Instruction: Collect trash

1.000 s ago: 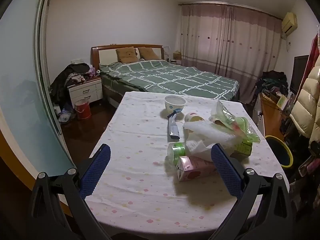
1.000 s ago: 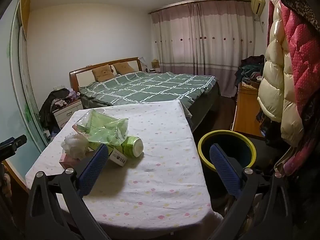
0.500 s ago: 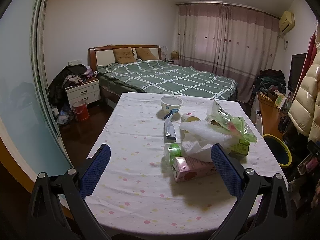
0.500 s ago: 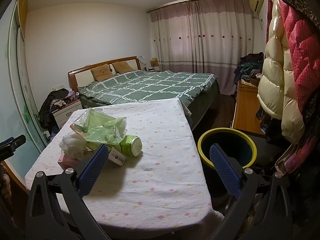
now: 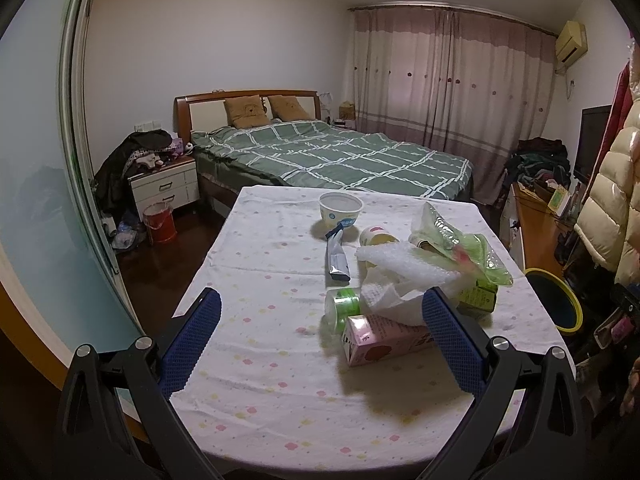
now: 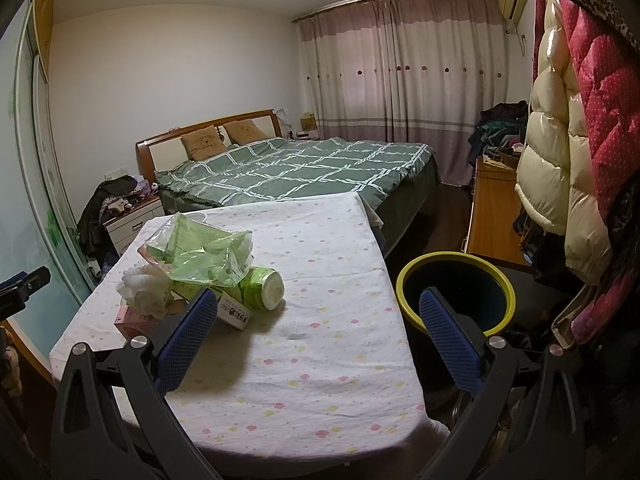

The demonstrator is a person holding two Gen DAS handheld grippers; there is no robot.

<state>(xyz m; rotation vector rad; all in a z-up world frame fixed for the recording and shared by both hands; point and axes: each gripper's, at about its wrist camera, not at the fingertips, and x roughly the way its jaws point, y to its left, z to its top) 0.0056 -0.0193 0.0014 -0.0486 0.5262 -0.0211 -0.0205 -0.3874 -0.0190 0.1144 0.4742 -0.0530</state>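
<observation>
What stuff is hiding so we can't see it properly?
- Trash bin inside: right wrist view, too dark to see.
- Pink carton: left wrist view, far end behind the left tongs' finger; right wrist view, mostly under white tissue.
- Green box print: too small.

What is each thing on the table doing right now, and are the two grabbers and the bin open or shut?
left gripper: open, holding nothing
right gripper: open, holding nothing
trash bin: upright beside the table, no lid
paper bowl: upright, looks empty
pink carton: lying on its side
green bottle: lying on its side
green plastic bag: crumpled on top of the pile
</observation>
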